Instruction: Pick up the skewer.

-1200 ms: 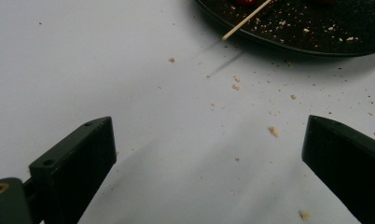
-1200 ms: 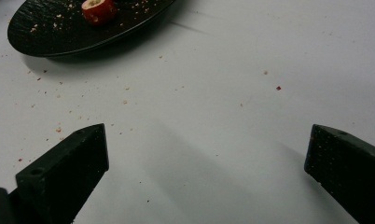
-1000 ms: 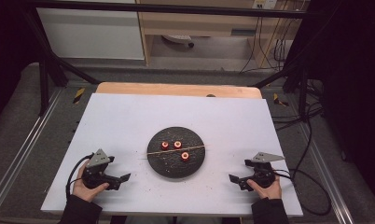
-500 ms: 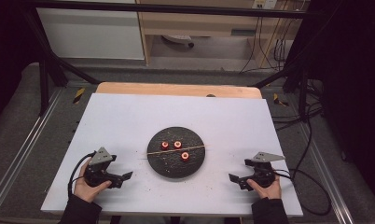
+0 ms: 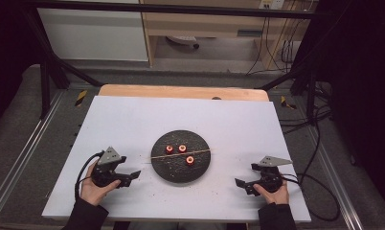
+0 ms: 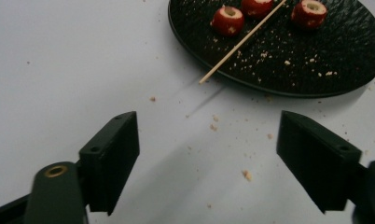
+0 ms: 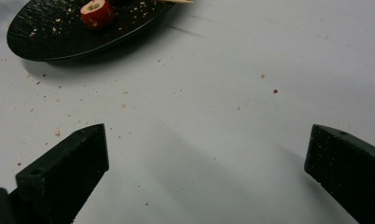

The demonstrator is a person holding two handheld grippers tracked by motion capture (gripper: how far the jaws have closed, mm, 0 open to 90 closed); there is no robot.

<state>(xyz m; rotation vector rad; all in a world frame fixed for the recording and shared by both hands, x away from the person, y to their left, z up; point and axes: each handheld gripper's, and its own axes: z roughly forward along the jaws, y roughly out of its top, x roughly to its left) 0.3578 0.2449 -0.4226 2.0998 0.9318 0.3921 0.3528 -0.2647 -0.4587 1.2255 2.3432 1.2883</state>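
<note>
A round black plate (image 5: 176,168) sits mid-table with three small red cored fruits (image 5: 182,148) on it. A thin wooden skewer (image 5: 202,152) lies across the plate, its ends past both rims. My left gripper (image 5: 131,177) hovers left of the plate, pointing at it. Its jaws have just been closing a little but stand open with nothing between them. In the left gripper view the left gripper (image 6: 213,158) faces the plate (image 6: 288,60), the fruits (image 6: 227,19) and the skewer (image 6: 239,44). My right gripper (image 5: 240,185) rests open, right of the plate. The right gripper (image 7: 206,172) sees the plate (image 7: 59,32) and one fruit (image 7: 97,13).
Crumbs (image 6: 246,175) are scattered on the white tabletop (image 5: 133,124) around the plate. A wooden strip (image 5: 181,92) runs along the table's far edge. Metal frame rails (image 5: 18,163) flank the table, and cables (image 5: 320,187) trail off at the right.
My left gripper has lifted slightly and shifted a little toward the plate. The right gripper, the plate, the fruits and the skewer have stayed put.
</note>
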